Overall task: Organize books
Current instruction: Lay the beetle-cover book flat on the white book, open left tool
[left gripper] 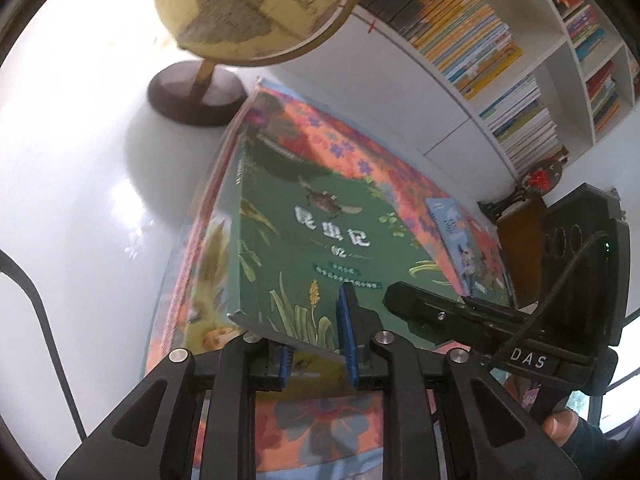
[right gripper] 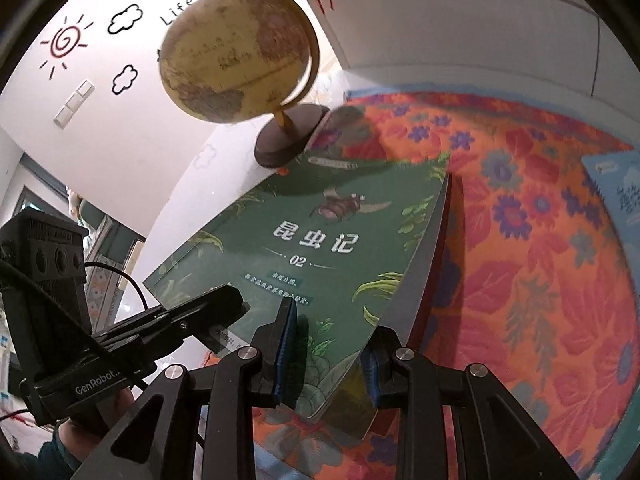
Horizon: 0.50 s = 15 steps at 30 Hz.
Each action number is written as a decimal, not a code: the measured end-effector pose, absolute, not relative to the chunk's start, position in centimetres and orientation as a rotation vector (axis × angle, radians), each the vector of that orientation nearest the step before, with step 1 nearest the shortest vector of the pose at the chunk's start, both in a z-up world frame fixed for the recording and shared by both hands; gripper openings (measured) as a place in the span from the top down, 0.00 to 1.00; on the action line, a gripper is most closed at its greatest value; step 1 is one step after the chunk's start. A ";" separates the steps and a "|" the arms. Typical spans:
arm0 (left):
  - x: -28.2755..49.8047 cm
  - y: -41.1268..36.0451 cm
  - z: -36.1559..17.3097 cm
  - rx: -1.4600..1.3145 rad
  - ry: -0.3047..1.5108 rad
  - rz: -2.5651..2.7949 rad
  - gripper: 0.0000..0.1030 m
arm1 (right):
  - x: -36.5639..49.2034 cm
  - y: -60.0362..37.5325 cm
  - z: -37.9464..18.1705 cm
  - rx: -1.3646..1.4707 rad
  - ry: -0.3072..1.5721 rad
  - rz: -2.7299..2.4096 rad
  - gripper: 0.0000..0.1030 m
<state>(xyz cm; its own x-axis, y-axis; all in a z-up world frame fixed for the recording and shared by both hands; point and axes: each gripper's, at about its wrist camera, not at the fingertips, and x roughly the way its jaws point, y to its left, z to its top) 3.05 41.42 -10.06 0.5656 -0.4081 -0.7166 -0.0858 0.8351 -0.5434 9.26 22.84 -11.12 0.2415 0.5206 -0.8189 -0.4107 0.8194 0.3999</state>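
Left wrist view. Left gripper [left gripper: 316, 340] clamped on the near edge of the green book [left gripper: 320, 236], one blue pad [left gripper: 345, 316] above the cover, the other beneath. Book held tilted above the floral cloth [left gripper: 320, 412]. Right gripper [left gripper: 424, 312] entering from the right onto the same cover. Small blue book [left gripper: 460, 240] lying on the cloth further right. Globe [left gripper: 256, 8] on a dark base at the table corner; white bookshelf [left gripper: 560, 60] filled with books behind.

Right wrist view. Right gripper [right gripper: 332, 352] closed on the green book [right gripper: 316, 240] at its near corner, pads on either face. Left gripper [right gripper: 216, 312] gripping the book's near edge from the left. Floral cloth [right gripper: 540, 280] covering the table; globe [right gripper: 236, 56] beyond the book; wall [right gripper: 100, 92] with sun and cloud decals.
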 end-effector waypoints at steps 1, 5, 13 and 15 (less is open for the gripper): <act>2.7 41.6 -10.4 -0.575 0.969 -0.191 0.79 | 9.2 22.8 -11.4 0.118 1.171 0.636 0.73; 1.6 42.2 -12.2 -0.601 1.031 -0.157 0.76 | 9.2 22.7 -12.8 0.150 1.222 0.610 0.73; -2.4 43.1 -13.2 -0.572 1.085 -0.014 0.76 | 7.5 22.4 -15.2 0.055 1.292 0.582 0.72; -4.0 42.8 -12.8 -0.546 1.090 0.027 0.76 | 7.0 21.3 -15.1 0.060 1.305 0.574 0.72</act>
<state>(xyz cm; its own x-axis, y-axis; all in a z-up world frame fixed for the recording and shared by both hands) -3.96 42.84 -12.79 0.4754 -0.2418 -0.8459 -0.2832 0.8682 -0.4073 7.01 21.28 -15.06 0.1451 0.4310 -0.8906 -0.3651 0.8599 0.3567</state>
